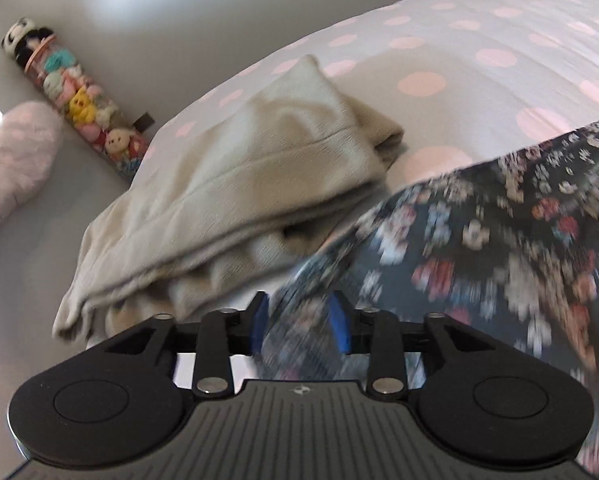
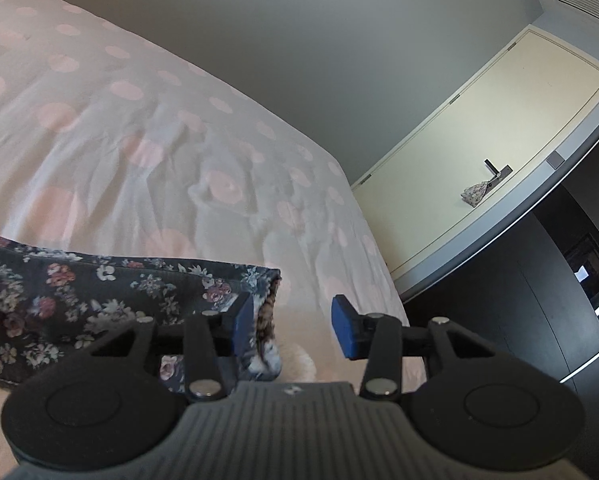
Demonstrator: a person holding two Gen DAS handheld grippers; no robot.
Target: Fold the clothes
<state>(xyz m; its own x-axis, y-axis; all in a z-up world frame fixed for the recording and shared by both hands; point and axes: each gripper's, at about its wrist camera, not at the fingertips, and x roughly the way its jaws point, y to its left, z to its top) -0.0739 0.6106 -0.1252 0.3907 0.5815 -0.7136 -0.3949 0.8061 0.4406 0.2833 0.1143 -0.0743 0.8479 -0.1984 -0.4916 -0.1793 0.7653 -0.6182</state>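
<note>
While both grippers hung low over the bed (image 2: pixel 147 128), the dark floral garment (image 1: pixel 479 240) lay stretched between them, its long axis running from the left gripper (image 1: pixel 299 322) across to the right gripper (image 2: pixel 293 326). In the left wrist view one end of the cloth ran straight through the gap between the blue pads; the jaws stood partly open and, as far as the blur allowed, the pads were not pressing on it. In the right wrist view the other end sat by the left pad, its folded corner showing a paler inside, while the right pad stood clear over bare bedding; those jaws were partly open too, gripping nothing. Each hand was thus at its own end, neither nearer the middle. The garment looked thin and limp, navy with small pink and white flowers, lying flat as a long folded band on the spotted cover. A folded beige garment (image 1: pixel 235 184) rested just beside it, on the left gripper's side.
</note>
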